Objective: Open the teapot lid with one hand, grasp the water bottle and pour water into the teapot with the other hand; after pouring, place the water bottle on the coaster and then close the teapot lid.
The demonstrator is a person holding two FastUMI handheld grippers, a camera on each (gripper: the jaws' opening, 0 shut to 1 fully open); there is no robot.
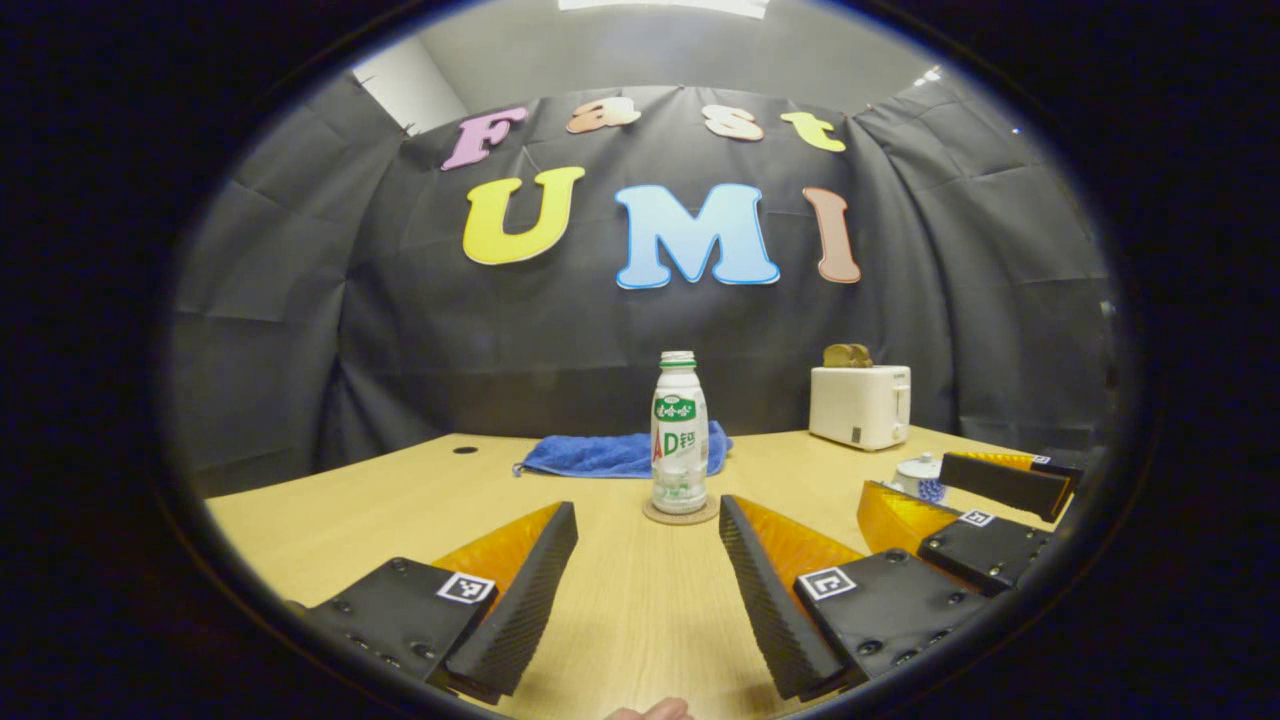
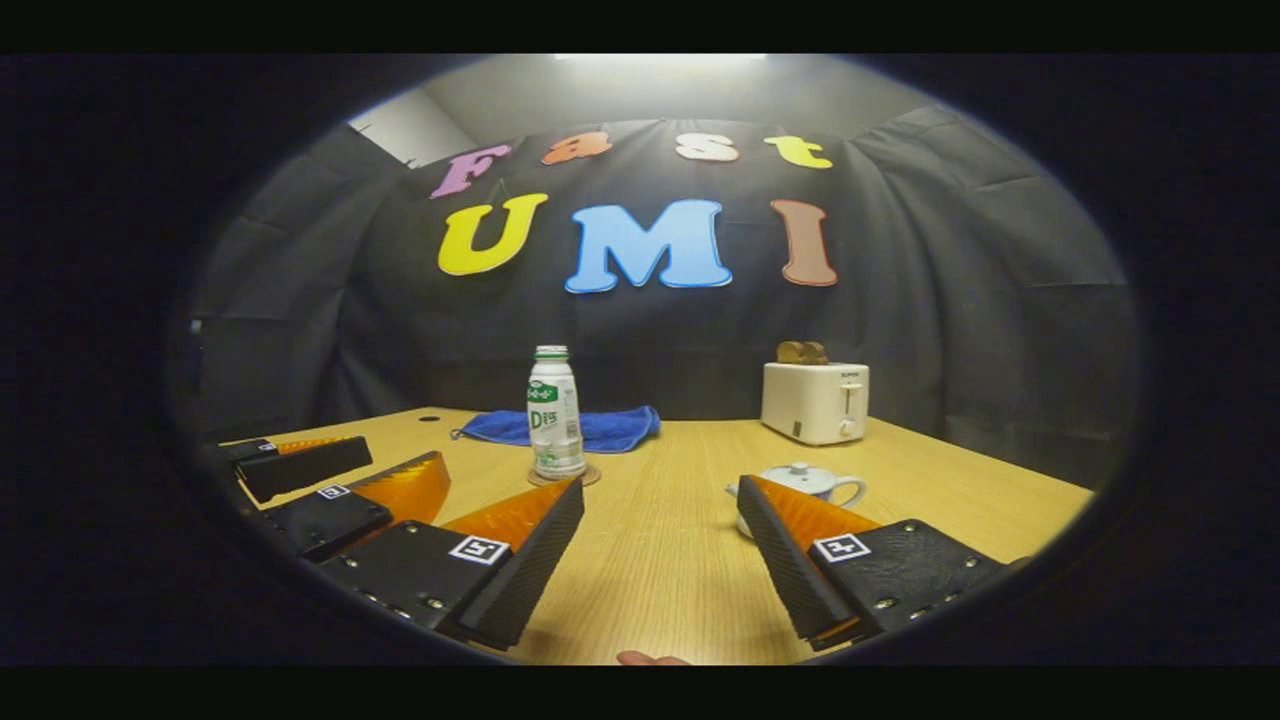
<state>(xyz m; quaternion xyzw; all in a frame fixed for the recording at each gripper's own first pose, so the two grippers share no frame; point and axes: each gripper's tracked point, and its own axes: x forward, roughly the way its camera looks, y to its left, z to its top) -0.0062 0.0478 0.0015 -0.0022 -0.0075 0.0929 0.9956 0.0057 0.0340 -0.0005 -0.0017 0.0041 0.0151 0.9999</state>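
A white-and-green water bottle [image 1: 679,430] stands upright on a round coaster [image 1: 680,514], straight ahead of my left gripper [image 1: 648,510], which is open and holds nothing. In the right gripper view the bottle [image 2: 555,412] and coaster [image 2: 565,477] sit ahead to the left. A small white teapot [image 2: 800,482] with its lid on stands just beyond the right finger of my right gripper [image 2: 660,495], open and bare. The teapot [image 1: 920,470] peeks out between the right gripper's [image 1: 905,476] spread fingers. The left gripper [image 2: 408,455] shows at the left, open.
A blue cloth [image 1: 610,455] lies behind the bottle on the wooden table [image 1: 400,510]. A white toaster [image 1: 860,405] with bread in it stands at the back right, also the toaster [image 2: 815,402]. A small dark hole [image 1: 465,450] marks the table's back left.
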